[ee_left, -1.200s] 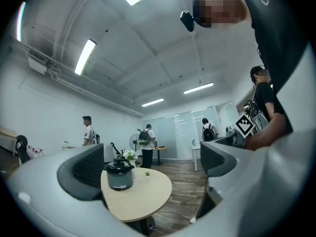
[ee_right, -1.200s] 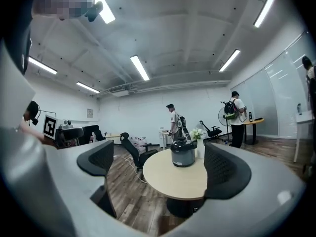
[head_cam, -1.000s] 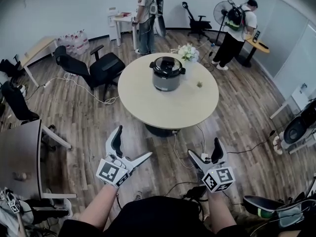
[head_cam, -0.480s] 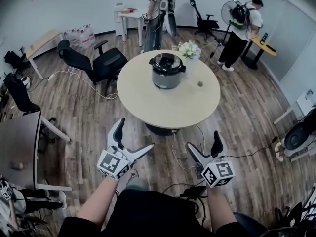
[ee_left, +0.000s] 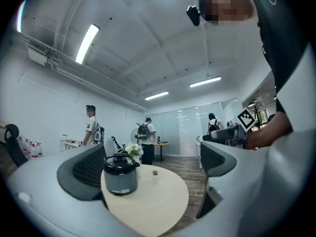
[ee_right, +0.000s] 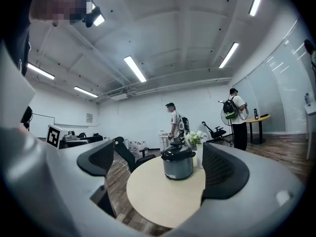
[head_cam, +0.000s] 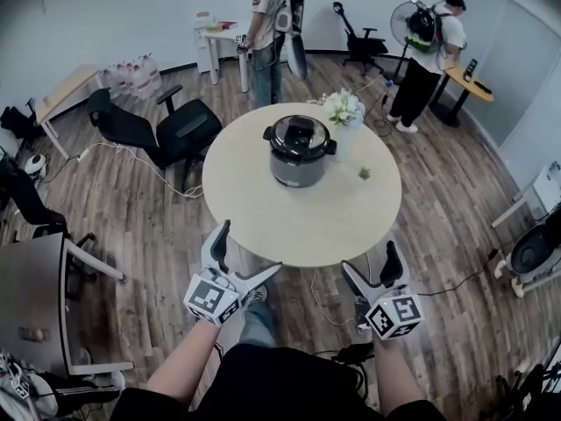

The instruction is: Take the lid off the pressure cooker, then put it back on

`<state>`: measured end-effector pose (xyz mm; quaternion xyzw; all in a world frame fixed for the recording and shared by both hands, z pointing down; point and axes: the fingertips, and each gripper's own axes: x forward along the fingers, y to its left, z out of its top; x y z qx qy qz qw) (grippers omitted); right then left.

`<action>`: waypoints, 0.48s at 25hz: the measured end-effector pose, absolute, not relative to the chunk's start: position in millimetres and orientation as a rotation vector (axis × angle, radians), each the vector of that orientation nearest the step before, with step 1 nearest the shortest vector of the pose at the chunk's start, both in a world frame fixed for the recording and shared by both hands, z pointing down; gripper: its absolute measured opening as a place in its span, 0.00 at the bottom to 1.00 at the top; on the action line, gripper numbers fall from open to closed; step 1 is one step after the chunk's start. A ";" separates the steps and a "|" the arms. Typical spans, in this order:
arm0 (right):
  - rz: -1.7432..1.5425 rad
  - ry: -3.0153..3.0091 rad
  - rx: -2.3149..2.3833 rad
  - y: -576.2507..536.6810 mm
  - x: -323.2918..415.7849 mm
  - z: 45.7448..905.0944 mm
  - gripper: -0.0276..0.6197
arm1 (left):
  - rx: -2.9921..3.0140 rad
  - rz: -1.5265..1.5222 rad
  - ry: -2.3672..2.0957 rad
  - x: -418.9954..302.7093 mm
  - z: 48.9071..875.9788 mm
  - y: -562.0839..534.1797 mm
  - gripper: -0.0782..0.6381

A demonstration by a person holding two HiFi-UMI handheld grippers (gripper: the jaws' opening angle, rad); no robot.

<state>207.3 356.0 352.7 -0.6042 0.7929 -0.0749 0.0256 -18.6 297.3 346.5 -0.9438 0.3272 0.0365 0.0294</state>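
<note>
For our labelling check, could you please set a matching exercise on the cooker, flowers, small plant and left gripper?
1 cooker
2 flowers
3 small plant
4 left gripper

A open, empty, well short of the cooker
B white, beyond the cooker
C lid on, near the table's middle
D tiny, right of the cooker

Pairs: 1-C, 2-B, 3-D, 4-A
</note>
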 end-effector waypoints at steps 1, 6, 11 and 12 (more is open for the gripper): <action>-0.230 2.442 -1.883 336.2 209.8 351.7 0.92 | -2.916 0.111 0.993 -16.6 347.8 275.4 0.93; -0.203 2.407 -1.946 229.2 210.0 339.0 0.92 | -2.959 0.088 0.918 -10.0 349.7 158.6 0.93; -0.204 2.385 -2.008 131.5 211.2 330.4 0.92 | -3.013 0.051 0.833 -3.0 357.1 56.7 0.93; -0.204 2.383 -2.023 114.3 210.6 329.8 0.92 | -3.027 0.042 0.813 -1.6 360.8 39.4 0.93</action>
